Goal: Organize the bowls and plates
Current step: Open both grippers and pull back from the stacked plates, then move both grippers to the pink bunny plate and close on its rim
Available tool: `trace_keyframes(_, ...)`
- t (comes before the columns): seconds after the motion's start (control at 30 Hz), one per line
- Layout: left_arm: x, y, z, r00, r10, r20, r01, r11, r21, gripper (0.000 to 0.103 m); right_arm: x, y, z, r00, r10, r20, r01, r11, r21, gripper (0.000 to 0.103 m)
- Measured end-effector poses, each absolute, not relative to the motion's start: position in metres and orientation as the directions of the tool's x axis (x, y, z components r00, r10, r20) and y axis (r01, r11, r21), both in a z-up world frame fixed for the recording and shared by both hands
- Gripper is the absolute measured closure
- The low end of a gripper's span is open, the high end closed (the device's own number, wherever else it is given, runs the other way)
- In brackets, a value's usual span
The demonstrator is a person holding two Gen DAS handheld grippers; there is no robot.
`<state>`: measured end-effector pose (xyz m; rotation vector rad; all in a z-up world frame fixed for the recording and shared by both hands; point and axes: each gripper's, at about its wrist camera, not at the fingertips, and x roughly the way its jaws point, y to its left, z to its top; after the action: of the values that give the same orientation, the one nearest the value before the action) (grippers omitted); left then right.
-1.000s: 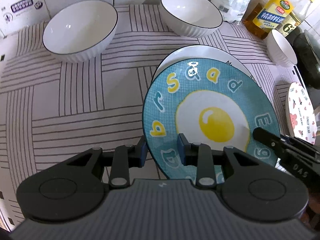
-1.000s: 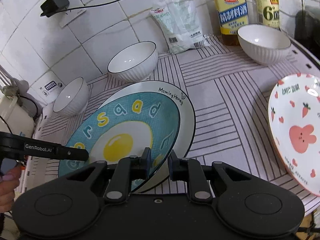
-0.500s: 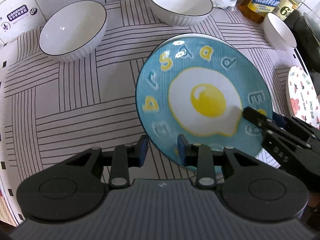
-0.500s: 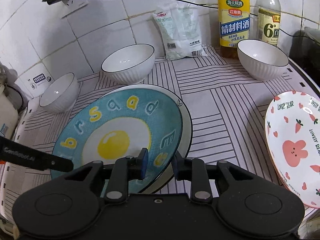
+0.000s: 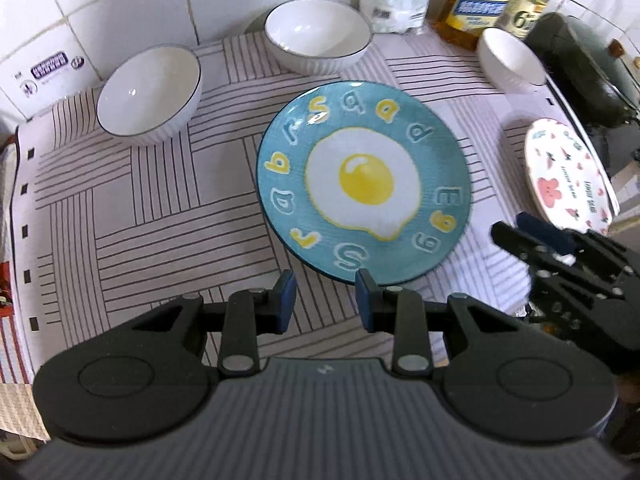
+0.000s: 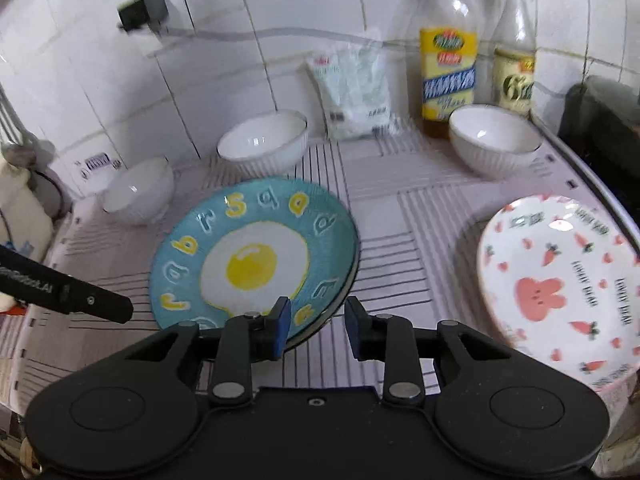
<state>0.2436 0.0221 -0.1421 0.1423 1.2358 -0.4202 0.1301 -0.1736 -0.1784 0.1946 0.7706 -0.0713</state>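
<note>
A blue plate with a fried-egg picture (image 5: 364,188) (image 6: 252,256) lies flat on the striped cloth, stacked on a white plate of which only a rim edge (image 6: 352,276) shows. My left gripper (image 5: 325,300) is open and empty, just short of the plate's near edge. My right gripper (image 6: 314,320) is open and empty at the plate's near right edge. A pink rabbit plate (image 6: 560,280) (image 5: 568,176) lies to the right. Three white bowls (image 5: 150,92) (image 5: 318,34) (image 5: 510,58) stand along the back.
Two bottles (image 6: 448,68) (image 6: 514,64) and a white bag (image 6: 356,92) stand against the tiled wall. A dark pot (image 5: 580,68) sits at the far right. A plug and cable (image 6: 144,10) hang on the wall. The cloth's front edge (image 5: 24,420) is near.
The blue plate has been lowered flat onto the white plate and let go. Both grippers have opened and drawn back from it.
</note>
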Motion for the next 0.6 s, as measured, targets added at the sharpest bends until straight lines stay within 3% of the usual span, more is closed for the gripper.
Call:
trace_keyframes(0.3, 0.209, -0.004, -0.092, 0.31, -0.29, -0.905, 0.479, 0.87, -0.115, 0.07, 0.067, -0.217, -0.126, 0.793, -0.056, -0.606, 0.14, 0.986, 0.093, 0.055)
trace_keyframes(0.6, 0.189, -0.062, -0.071, 0.329, -0.367, -0.87, 0.581, 0.805, -0.12, 0.063, 0.024, -0.269, -0.113, 0.829, -0.162, -0.536, 0.22, 0.975, 0.046, 0.042)
